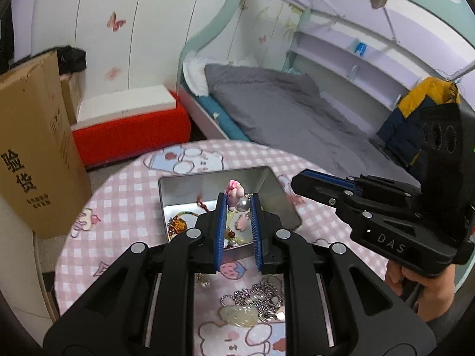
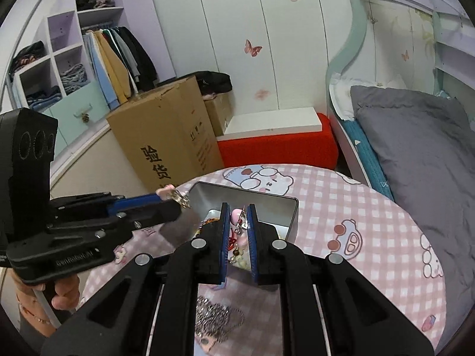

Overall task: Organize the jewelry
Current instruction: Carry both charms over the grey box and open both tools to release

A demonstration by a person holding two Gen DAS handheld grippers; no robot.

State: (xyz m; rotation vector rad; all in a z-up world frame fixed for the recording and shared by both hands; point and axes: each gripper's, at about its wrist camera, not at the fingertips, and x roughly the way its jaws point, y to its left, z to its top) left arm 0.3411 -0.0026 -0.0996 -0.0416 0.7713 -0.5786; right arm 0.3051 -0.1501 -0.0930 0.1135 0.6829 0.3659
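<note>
Overhead, left gripper above tin

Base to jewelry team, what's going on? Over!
Left gripper holding pink charm with pearl over the tin. Right gripper gripping another pink charm. Silver chains waiting on table. Nothing in the way.

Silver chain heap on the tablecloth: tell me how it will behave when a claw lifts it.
The silver chain looks floppy: fine links lie tangled, so it would probably dangle and drag neighbouring loops. Its shiny metal may slip from a shallow pinch.
</note>
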